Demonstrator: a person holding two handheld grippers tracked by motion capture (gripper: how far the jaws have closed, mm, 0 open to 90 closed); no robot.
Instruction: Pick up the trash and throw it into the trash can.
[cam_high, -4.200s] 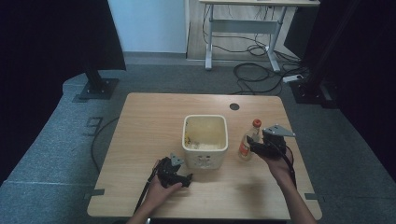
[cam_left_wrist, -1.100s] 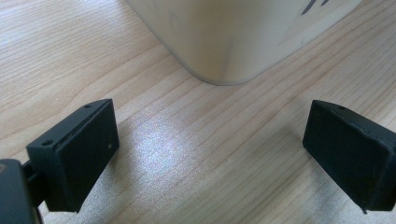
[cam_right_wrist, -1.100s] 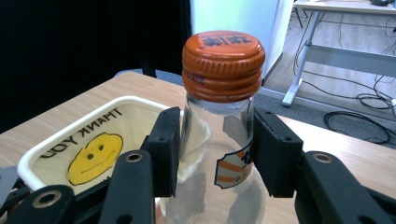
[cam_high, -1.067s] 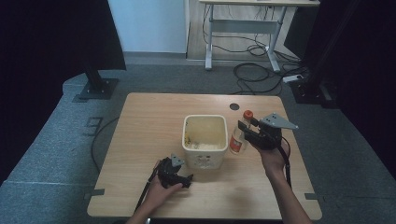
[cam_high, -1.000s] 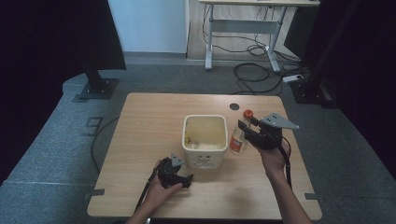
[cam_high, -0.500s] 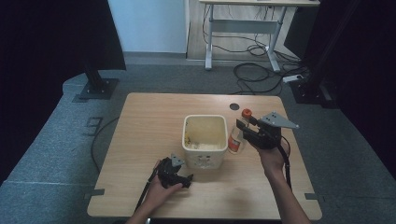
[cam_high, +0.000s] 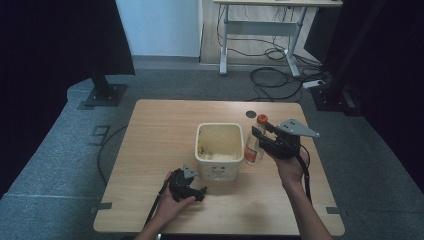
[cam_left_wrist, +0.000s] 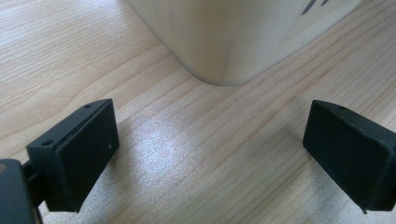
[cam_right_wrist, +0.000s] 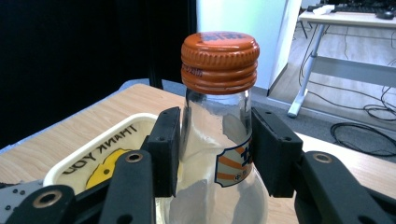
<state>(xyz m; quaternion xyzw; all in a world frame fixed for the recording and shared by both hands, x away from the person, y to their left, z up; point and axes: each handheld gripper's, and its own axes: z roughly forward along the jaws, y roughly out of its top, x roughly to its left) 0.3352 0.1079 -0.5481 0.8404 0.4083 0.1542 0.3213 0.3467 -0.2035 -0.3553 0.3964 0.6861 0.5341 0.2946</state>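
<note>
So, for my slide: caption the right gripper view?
Right claw shut on glass bottle with orange cap.

The high view looks forward and down from above the person's side of the light wooden table (cam_high: 165, 125), far enough back to take in the whole tabletop, the grey floor around it and a white-legged desk (cam_high: 227, 35) at 12 o'clock. The left gripper view sits very low and close, facing along the tabletop at the rounded lower corner of the cream square plastic bin (cam_left_wrist: 224, 42), which fills its 12 o'clock; the high view shares that bin (cam_high: 219, 150) at the table's centre. The right gripper view looks level past the clear glass bottle with an orange cap (cam_right_wrist: 219, 135), close up, with the bin's rim (cam_right_wrist: 93, 140) at 8 o'clock; the high view shows this bottle (cam_high: 254, 145) too.
</note>
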